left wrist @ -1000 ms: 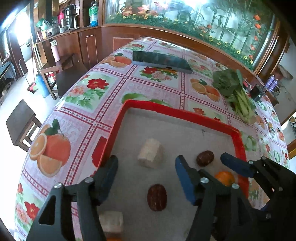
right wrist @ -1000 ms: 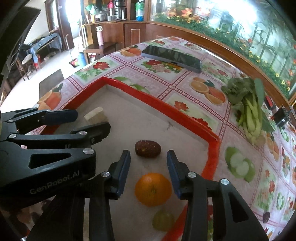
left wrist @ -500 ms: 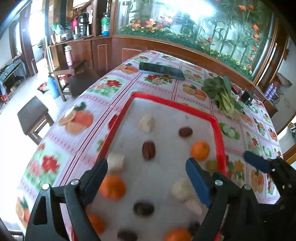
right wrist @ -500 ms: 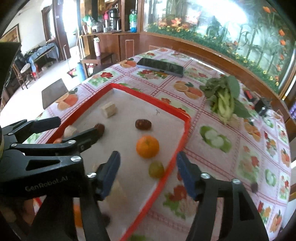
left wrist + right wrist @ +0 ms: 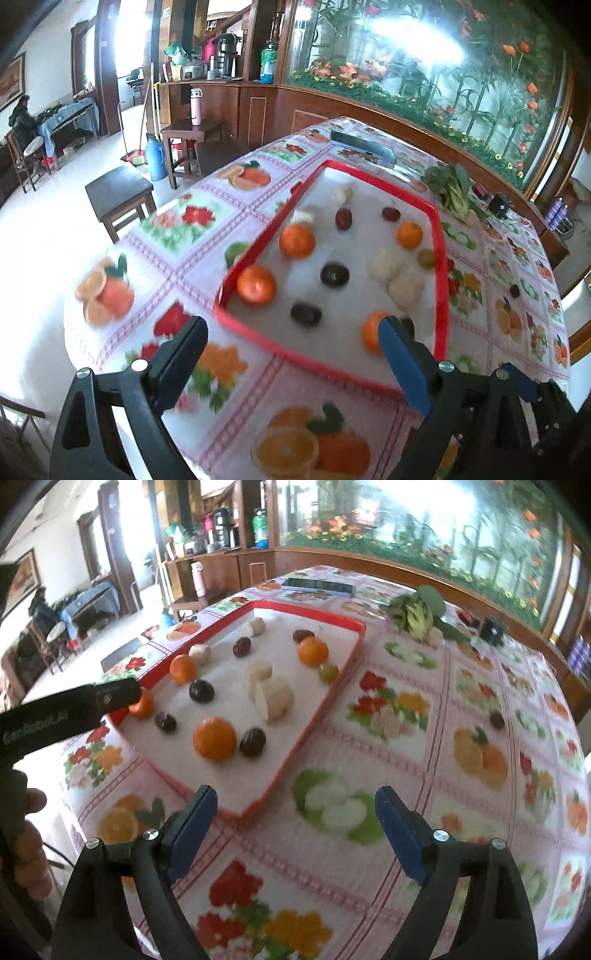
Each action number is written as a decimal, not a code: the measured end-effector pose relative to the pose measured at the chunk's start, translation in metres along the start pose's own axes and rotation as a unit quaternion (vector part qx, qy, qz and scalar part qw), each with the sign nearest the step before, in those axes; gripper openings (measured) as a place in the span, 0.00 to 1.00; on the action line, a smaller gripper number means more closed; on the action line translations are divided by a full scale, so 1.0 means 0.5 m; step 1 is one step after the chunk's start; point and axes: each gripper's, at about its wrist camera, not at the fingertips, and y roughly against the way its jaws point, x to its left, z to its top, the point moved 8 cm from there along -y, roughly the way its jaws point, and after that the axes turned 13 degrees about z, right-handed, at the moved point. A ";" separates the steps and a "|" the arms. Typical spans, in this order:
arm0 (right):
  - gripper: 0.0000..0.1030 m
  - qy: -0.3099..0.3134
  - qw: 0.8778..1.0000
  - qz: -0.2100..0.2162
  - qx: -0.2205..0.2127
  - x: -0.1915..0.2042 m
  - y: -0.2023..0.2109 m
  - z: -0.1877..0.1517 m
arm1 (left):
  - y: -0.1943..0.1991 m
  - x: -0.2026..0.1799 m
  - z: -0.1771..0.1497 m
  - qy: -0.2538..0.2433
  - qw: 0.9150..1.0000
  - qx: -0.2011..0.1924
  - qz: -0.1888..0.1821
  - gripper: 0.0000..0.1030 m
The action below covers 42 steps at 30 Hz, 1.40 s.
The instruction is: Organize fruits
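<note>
Found the fruits lying loose inside the red tray (image 5: 441, 280), on the table (image 5: 184, 236) with the flowered cloth. Counted there four oranges (image 5: 256, 285), several dark small fruits (image 5: 334, 274), some white pieces (image 5: 386, 264) and one green grape (image 5: 426, 258) close to the right rim.

Saw the left claw (image 5: 291, 328) hanging over the near edge of the tray, opening wider, with nothing pinched between the jaws. Saw the right claw (image 5: 295, 797) over the bare cloth just beside the tray's near corner, also opening, also holding nothing.

Judged the oranges to be round, firm and light, but ready to roll; would take one across its middle, with the pads on two opposite sides, and not too near the top. Judged the dark fruits to be small and smooth, perhaps soft, so easy to slip out; would close slowly around the widest part. Judged the white pieces to be the most delicate, probably soft and a little wet; would hold them by the flat sides with gentle pressure. Could not tell exactly what kind of fruit the white pieces were.
</note>
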 end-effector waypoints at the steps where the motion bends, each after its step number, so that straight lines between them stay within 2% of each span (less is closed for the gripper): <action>1: 0.85 -0.003 1.000 0.002 0.004 0.000 0.000 -0.009 | 0.009 0.000 -0.011 -0.002 1.000 -0.007 0.000 0.95; 2: 0.85 -0.003 1.000 0.002 0.007 0.000 0.001 -0.015 | 0.017 0.000 -0.020 -0.006 1.000 -0.012 -0.002 0.99; 4: 0.85 0.004 1.000 -0.003 0.010 0.003 0.002 -0.021 | 0.025 -0.010 -0.034 -0.017 1.000 -0.015 -0.011 1.00; 7: 0.85 0.013 1.000 -0.003 0.008 0.010 0.008 -0.023 | 0.024 -0.026 -0.057 -0.039 0.999 0.008 -0.020 1.00; 11: 0.85 0.027 1.000 -0.004 0.009 0.017 0.015 -0.034 | 0.043 -0.016 -0.072 -0.050 0.998 -0.026 0.022 1.00; 14: 0.85 0.033 0.999 -0.007 0.009 0.016 0.019 -0.039 | 0.056 -0.018 -0.083 -0.059 0.998 -0.032 0.012 1.00; 17: 0.85 0.035 0.999 -0.006 0.013 0.015 0.021 -0.044 | 0.067 -0.016 -0.088 -0.069 0.997 -0.039 0.021 1.00; 21: 0.85 0.043 0.999 -0.012 0.013 0.013 0.025 -0.048 | 0.081 -0.009 -0.093 -0.055 0.996 -0.051 0.038 1.00; 23: 0.85 0.042 0.999 -0.011 0.012 0.012 0.027 -0.049 | 0.081 -0.004 -0.096 -0.046 0.996 -0.053 0.061 1.00; 27: 0.85 0.040 0.999 -0.009 0.014 0.010 0.029 -0.052 | 0.082 -0.008 -0.103 -0.058 0.993 -0.055 0.087 1.00; 42: 0.85 0.039 0.999 -0.011 0.013 -0.002 0.032 -0.049 | 0.061 -0.016 -0.121 -0.043 0.997 -0.017 0.056 1.00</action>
